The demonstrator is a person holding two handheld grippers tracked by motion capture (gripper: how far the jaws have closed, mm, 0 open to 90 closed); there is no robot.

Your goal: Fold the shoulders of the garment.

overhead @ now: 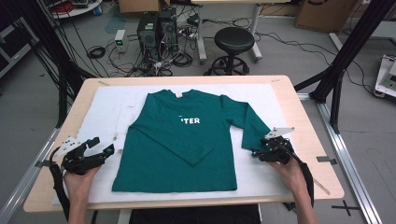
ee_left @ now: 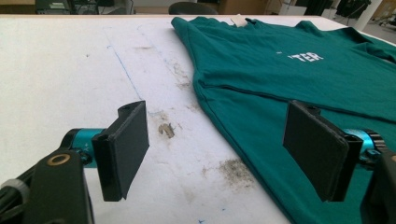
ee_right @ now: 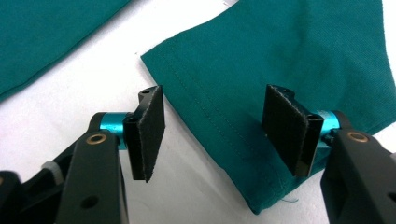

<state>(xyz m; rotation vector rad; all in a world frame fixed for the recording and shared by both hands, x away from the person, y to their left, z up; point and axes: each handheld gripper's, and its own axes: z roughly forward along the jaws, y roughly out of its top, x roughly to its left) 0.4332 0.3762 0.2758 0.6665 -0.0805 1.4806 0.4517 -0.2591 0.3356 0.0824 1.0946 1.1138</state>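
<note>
A dark green long-sleeved shirt [overhead: 182, 149] with white letters lies flat on the white mat [overhead: 107, 107]. One sleeve is folded across its body. The other sleeve runs out to the right, and its cuff [overhead: 250, 142] ends by my right gripper [overhead: 258, 152]. In the right gripper view the stitched cuff [ee_right: 261, 70] lies on the mat under and between the jaws of the right gripper [ee_right: 215, 130]. That gripper is open and its pads do not press the cloth. My left gripper [overhead: 103, 144] is open over bare mat, just left of the shirt's hem edge [ee_left: 289, 84]. Nothing sits between the jaws of the left gripper [ee_left: 219, 154].
The mat covers most of a wooden table [overhead: 303, 121] and carries dirt smudges [ee_left: 233, 168] near the left gripper. Behind the table stand a black stool [overhead: 233, 42], computer towers [overhead: 156, 28] and loose cables. Black frame posts [overhead: 345, 51] rise at both sides.
</note>
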